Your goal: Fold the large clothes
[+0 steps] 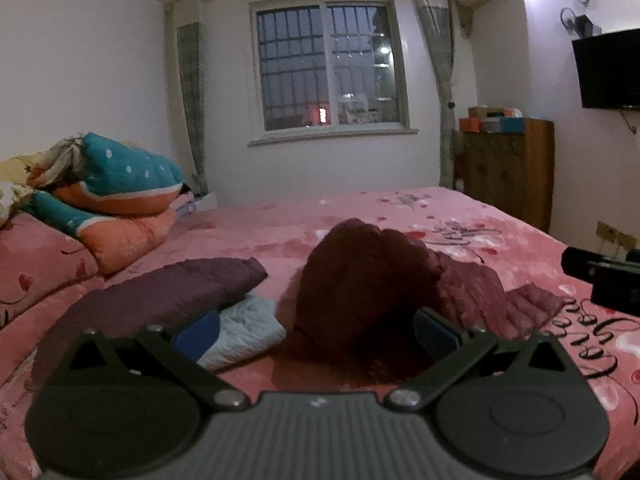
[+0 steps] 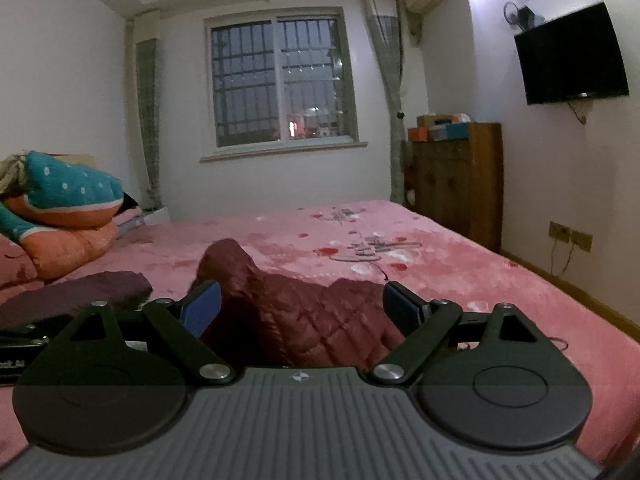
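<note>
Two grippers, fingers apart | maroon jacket (image 2: 288, 312) on bed (image 2: 460, 280) | left view alone: pale folded garment (image 1: 244, 328) (beside purple one (image 1: 160, 292))

A dark red quilted jacket (image 1: 360, 292) lies crumpled in a raised heap on the pink bed (image 1: 460, 216). Beside it to the left sit a folded purple garment (image 1: 160, 296) and a folded pale blue one (image 1: 244, 332), touching each other.

left gripper (image 1: 316, 328) lower centre, jaws wide apart, dark red quilted jacket (image 1: 360, 292) bunched between them on pink bedspread (image 1: 248, 232). purple folded garment (image 1: 160, 296) left, over pale blue one (image 1: 244, 328). right gripper (image 1: 600, 276) at right edge.
</note>
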The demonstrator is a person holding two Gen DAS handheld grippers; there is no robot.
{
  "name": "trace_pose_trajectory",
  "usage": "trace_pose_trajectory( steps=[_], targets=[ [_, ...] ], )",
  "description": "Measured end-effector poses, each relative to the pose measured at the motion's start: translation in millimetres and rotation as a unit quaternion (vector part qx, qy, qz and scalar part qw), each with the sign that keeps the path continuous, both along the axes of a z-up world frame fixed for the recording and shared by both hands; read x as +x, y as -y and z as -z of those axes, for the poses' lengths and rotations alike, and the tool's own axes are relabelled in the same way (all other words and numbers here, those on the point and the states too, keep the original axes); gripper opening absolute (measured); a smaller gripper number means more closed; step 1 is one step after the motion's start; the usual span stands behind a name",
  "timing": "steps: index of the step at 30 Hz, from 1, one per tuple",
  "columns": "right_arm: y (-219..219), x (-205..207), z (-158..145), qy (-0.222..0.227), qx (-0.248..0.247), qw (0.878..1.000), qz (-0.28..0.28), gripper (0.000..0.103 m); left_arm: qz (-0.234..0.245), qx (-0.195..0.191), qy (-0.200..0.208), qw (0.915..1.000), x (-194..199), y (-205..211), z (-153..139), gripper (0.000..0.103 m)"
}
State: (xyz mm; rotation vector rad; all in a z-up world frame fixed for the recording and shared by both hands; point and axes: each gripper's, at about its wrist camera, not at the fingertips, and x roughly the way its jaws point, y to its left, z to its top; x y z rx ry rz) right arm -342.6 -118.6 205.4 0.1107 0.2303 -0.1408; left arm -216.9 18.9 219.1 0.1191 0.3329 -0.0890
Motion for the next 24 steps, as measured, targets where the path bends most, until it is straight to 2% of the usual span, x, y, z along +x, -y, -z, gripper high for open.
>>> trace_pose_trajectory(
  steps=[5, 11, 16, 20, 24],
  targets=[
    [12.0, 14.0, 27.3, -0.008, -0.006, 1.0, 0.018, 0.103, 0.022, -0.005, -0.017, 0.9996, 9.1, 9.0, 16.2, 0.102],
    [30.3, 37.8, 66.9, -0.045, -0.011, 0.998, 0.032, 0.103, 0.038, -0.001, -0.034, 0.9987, 25.7, 18.7, 38.1, 0.102],
    [56.0, 63.8, 86.1, -0.072, 0.015, 0.996, 0.041, 0.103, 0.043, 0.024, -0.032, 0.9983, 42.7, 31.9, 56.5, 0.102],
    [75.7, 86.4, 101.1, -0.098, 0.044, 0.993, 0.047, 0.103, 0.059, 0.014, -0.047, 0.9971, 56.2, 41.7, 69.6, 0.102],
    [98.6, 108.1, 117.1, -0.118, 0.076, 0.988, 0.061, 0.103, 0.076, 0.021, -0.052, 0.9956, 66.9, 58.7, 81.1, 0.102]
  ],
)
